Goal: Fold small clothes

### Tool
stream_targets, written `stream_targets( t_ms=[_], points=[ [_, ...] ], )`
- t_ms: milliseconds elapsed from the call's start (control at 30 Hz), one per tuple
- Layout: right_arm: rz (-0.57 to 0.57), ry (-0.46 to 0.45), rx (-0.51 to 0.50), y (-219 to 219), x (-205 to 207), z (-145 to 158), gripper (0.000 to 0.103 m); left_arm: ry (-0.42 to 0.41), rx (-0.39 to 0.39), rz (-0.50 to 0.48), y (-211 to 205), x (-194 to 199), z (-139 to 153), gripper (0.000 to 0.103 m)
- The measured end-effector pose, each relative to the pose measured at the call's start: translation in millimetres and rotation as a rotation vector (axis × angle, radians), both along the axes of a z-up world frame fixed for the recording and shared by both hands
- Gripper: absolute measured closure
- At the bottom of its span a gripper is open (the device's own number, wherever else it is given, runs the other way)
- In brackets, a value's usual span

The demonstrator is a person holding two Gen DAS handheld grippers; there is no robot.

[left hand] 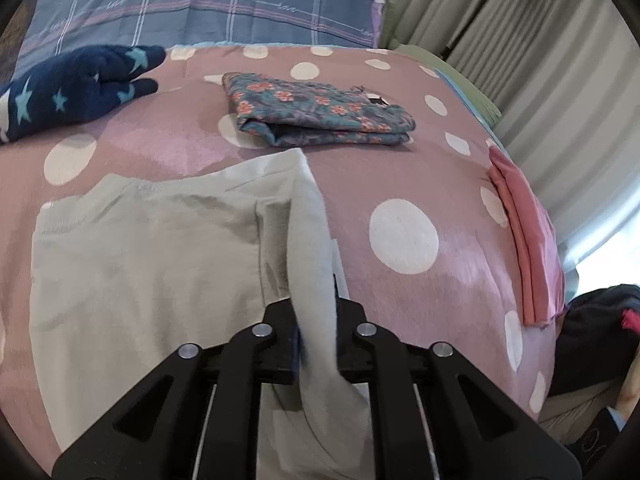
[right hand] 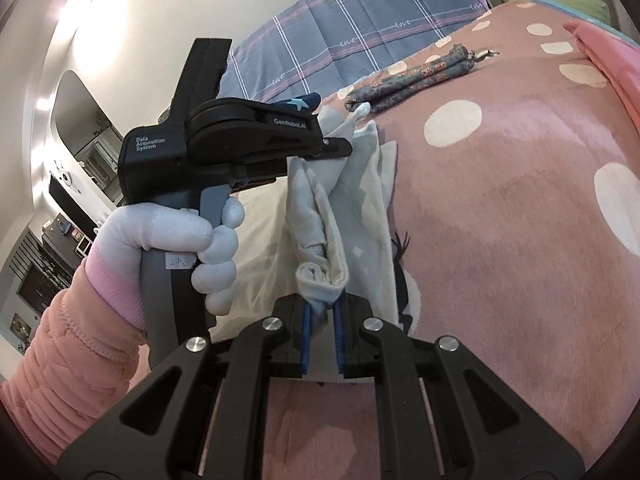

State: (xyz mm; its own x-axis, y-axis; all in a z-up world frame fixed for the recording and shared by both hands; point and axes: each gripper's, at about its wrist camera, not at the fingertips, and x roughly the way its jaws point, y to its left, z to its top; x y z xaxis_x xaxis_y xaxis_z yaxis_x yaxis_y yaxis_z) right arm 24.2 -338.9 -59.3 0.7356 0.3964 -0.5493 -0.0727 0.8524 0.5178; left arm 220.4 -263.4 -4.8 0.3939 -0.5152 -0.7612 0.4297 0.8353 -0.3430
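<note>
The bed (left hand: 460, 280), covered in a pink spread with white dots, serves as the folding surface, and a plaid pillow (left hand: 208, 4) lies at its far end. The pale garment (left hand: 140, 248) under work lies on the near part of the bed with most of its body spread flat, which judging by its lie keeps it anchored while one edge is carried over. That edge is lifted and gathered: the left gripper (left hand: 316, 320) has its jaws pressed together on a fold of the pale cloth, and the right gripper (right hand: 322, 310) pinches a bunched roll of the same edge, so the two hold it at separate points and keep it taut for a straight fold. A white-gloved hand (right hand: 192, 240) in a pink sleeve grips the left tool's handle. Beyond the garment, a floral piece (left hand: 320, 116) lies already folded, apart from the work, evidently set aside as finished. A pink cloth (left hand: 524, 240) lies at the bed's right edge, and a navy item with stars (left hand: 76, 88) near the pillow, both clear of the fold.
</note>
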Motion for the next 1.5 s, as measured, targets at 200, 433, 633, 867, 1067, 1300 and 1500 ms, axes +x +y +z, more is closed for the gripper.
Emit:
stream_targets(
  t_ms=[200,433,633,867,1067,1300,1500],
  points=[
    [-0.003,0.025,0.007,-1.7,-1.1,-5.4,0.094,-0.026,-0.043,-0.067,-3.2,-14.9,11.5,0.070],
    [0.014,0.093,0.047,-6.6,-2.5,-22.6,0.092,-0.196,-0.041,-0.090,46.5,-67.3,51.8,0.052],
    [0.039,0.130,0.118,-15.0,-6.4,-34.8,0.092,-0.222,0.034,-0.006,126.0,-121.0,37.4,0.049],
    [0.055,0.145,0.164,-23.3,2.1,-37.7,0.090,-0.179,0.226,-0.001,160.3,-185.5,-4.3,0.047],
    [0.055,0.148,0.148,-18.5,1.7,-34.8,0.084,-0.171,0.291,0.024,167.3,-189.7,-26.2,0.043],
    [0.038,0.150,0.109,-17.0,5.9,-26.8,0.092,-0.209,0.288,0.030,158.6,-182.8,-26.8,0.043],
    [-0.030,0.137,0.071,-25.3,-1.6,-11.6,0.095,-0.197,0.333,0.095,169.7,-176.4,-34.0,0.043]
  ],
)
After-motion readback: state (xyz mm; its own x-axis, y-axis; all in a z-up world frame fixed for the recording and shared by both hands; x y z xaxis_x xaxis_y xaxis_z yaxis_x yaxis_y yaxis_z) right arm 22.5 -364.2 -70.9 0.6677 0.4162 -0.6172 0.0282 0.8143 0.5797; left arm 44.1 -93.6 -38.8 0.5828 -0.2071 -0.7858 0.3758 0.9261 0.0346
